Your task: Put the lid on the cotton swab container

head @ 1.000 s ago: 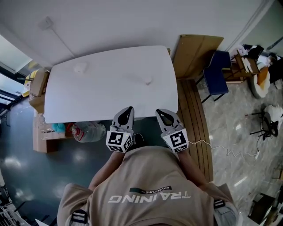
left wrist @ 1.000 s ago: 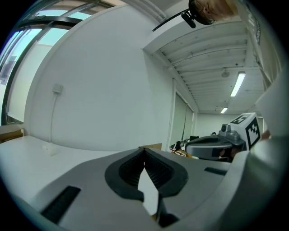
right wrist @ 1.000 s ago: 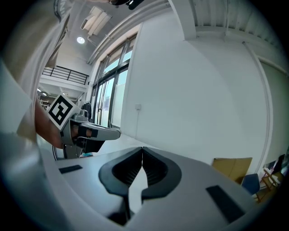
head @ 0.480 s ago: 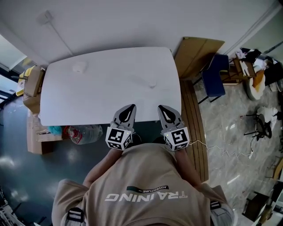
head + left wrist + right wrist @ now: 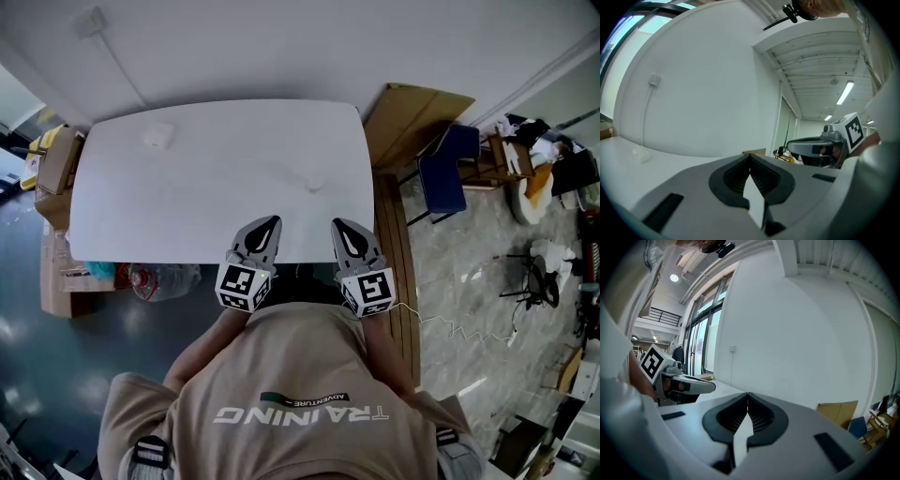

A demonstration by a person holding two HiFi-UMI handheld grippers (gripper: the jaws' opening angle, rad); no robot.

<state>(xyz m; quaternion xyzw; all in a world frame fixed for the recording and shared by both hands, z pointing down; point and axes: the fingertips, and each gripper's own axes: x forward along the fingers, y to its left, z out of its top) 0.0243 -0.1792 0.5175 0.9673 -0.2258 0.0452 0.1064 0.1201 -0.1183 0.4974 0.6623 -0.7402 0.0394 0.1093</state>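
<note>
Both grippers clenched shut and empty at the near edge of the white table.

Nearest is the person's tan shirt (image 5: 300,394). Just ahead, the left gripper (image 5: 267,223) and right gripper (image 5: 339,225) sit side by side over the near edge of the table (image 5: 216,206), each with its jaws pressed together on nothing. Farther out on the table lie a small pale object (image 5: 314,186) right of middle and a small white object (image 5: 156,137) near the far left corner, well apart. They may be the container and lid, but they are too small to tell. Beyond is the white wall (image 5: 281,47), with a cardboard sheet (image 5: 412,122) and a blue chair (image 5: 442,173) to the table's right.
</note>
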